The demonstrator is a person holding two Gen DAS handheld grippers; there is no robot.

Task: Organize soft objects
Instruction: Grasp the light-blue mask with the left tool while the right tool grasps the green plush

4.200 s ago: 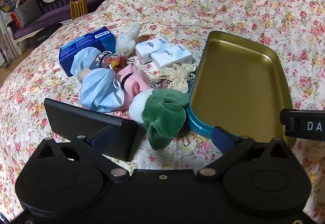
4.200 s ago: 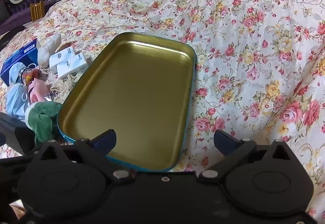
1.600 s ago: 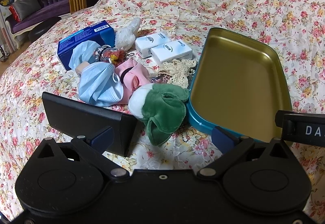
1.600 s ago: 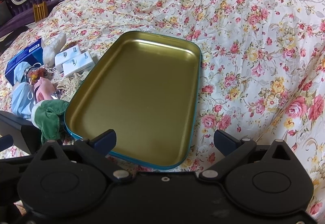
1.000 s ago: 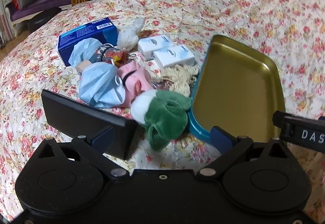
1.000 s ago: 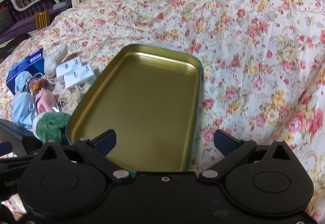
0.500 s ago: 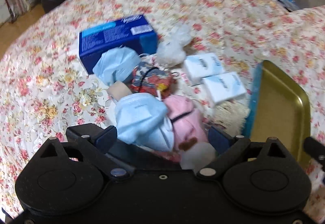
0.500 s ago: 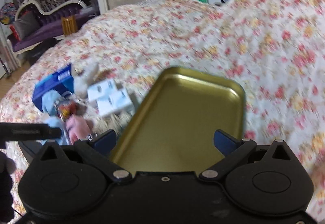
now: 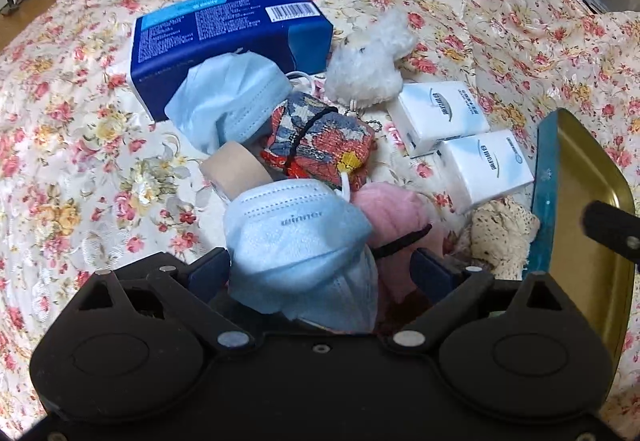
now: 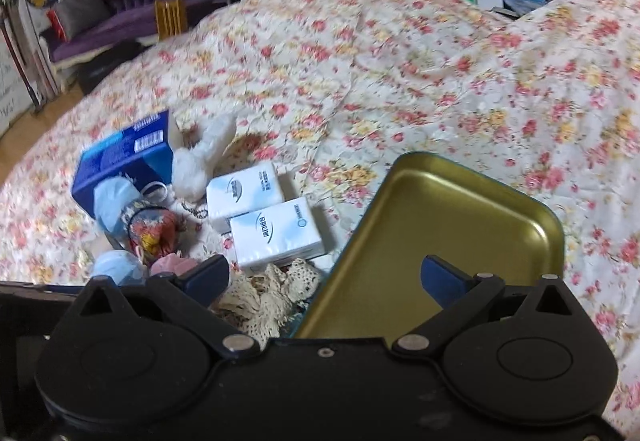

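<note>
A pile of soft things lies on the floral bedspread: a light blue face mask [image 9: 296, 241], a pink plush [image 9: 400, 217], a patterned cloth bundle [image 9: 320, 141], a second blue mask [image 9: 228, 97], a white fluffy toy [image 9: 368, 65], cream lace [image 10: 264, 297] and two white tissue packs [image 9: 464, 137]. My left gripper [image 9: 320, 273] is open, its fingers on either side of the near mask and pink plush. My right gripper [image 10: 324, 277] is open and empty above the near end of the gold tin tray [image 10: 448, 233]. The green plush is hidden.
A blue tissue box [image 9: 228, 29] lies behind the pile. The tray [image 9: 580, 209] has a teal rim and sits right of the pile. The bedspread [image 10: 440, 81] rises in a hump at the far right. A sofa and a picture book stand beyond the bed.
My left gripper has moved forward and left over the pile, so the mask now sits between its fingers. My right gripper has risen and swung left, bringing the pile into view.
</note>
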